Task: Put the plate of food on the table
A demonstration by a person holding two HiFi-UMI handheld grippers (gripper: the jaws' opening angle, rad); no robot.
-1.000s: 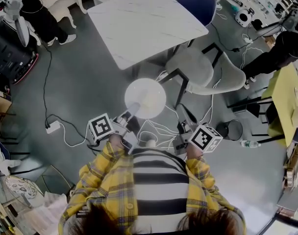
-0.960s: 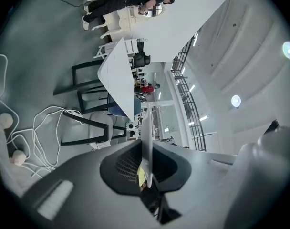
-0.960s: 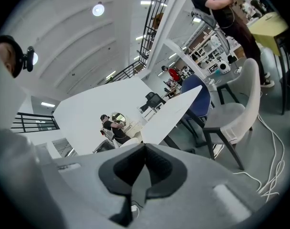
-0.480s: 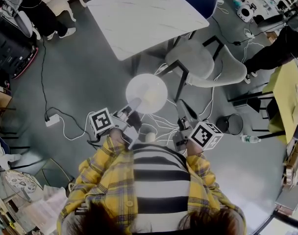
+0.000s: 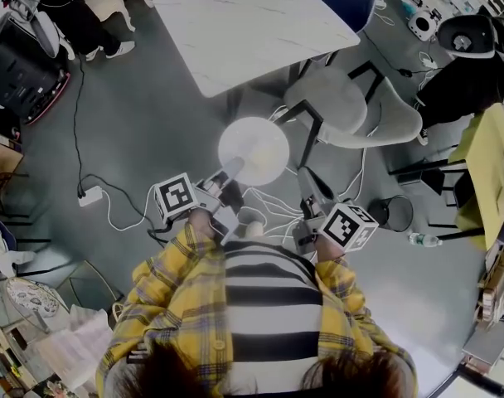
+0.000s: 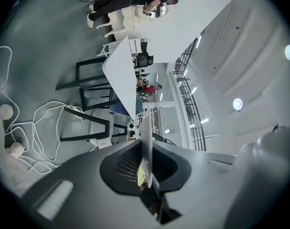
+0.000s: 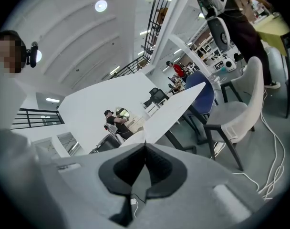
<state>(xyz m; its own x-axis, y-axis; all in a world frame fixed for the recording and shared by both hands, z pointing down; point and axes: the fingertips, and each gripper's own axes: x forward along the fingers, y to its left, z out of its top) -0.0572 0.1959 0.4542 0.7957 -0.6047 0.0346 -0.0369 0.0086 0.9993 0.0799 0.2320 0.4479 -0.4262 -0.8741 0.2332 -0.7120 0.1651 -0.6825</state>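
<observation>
2 grippers are seen low in the head view, in front of the person's striped shirt. Left gripper (image 5: 225, 178): jaws clamped on the near rim of the white plate (image 5: 254, 151), which is carried over the grey floor (image 5: 144, 114), well short of the white counter (image 5: 252, 23). In the left gripper view the plate is seen edge-on between the jaws, with a yellowish patch, probably the food (image 6: 141, 175), just beside it. Right gripper (image 5: 308, 187): jaws closed together, nothing between them, held near the plate and apart from it.

Step judged: carrying; placing not yet begun. A grey chair (image 5: 343, 110) is tucked at the counter's near corner, so an approach along its left side is advised. The plate is best kept level, as it is gripped at only 1 point on the rim and the food may slide. It should be set down flat, well in from the counter's edge, before the jaws are let go.
</observation>
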